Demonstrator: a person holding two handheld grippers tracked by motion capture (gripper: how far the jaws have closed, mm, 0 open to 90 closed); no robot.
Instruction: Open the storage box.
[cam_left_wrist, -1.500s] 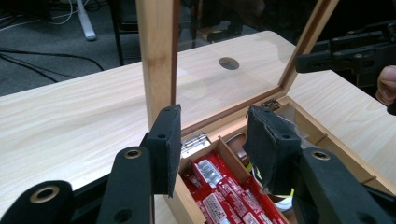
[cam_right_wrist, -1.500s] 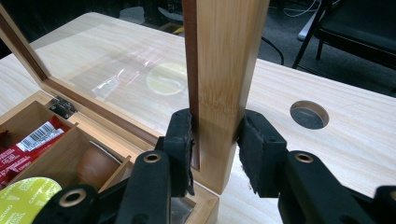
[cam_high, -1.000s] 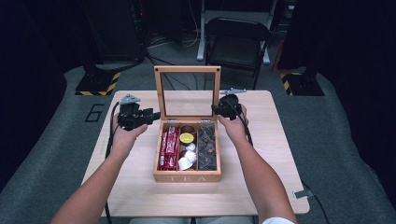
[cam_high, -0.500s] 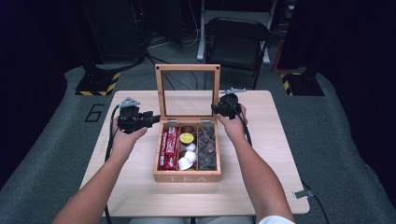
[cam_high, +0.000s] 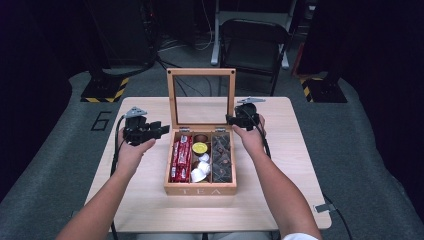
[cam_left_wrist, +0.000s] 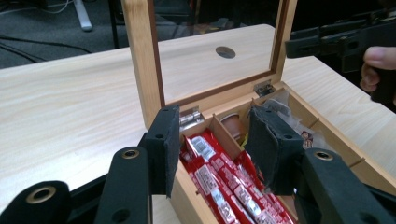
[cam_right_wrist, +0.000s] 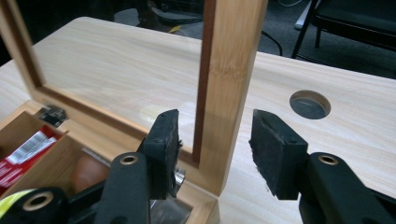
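The light bamboo tea box (cam_high: 200, 189) sits in the middle of the pale wooden table (cam_high: 280, 200), its glass-paned lid (cam_high: 201, 74) standing upright at the back on small metal hinges. The right gripper (cam_high: 232, 119) is up against the lid's right frame post: in the right gripper view that post (cam_right_wrist: 231, 84) stands between the two black padded jaws, which have just been opening and now stand clear of the wood, a gap showing on each side, so nothing is gripped. The left gripper (cam_high: 162, 129) hovers just off the box's back left corner, jaws partly apart and holding nothing; in the left gripper view they frame the left-hand compartment, with the lid's left post (cam_left_wrist: 142, 60) just beyond the nearer pad. Inside the box, red foil sachets (cam_high: 181, 159) fill the left compartment, round coffee pods in yellow, brown and white (cam_high: 200, 160) lie in the middle one, and dark wrapped packets (cam_high: 222, 159) fill the right. The table is open on both sides of the box and in front of it, with a round cable hole (cam_right_wrist: 309, 103) in the top behind the lid. Beyond the far edge stands a dark folding chair (cam_high: 252, 47), well apart from the hands.
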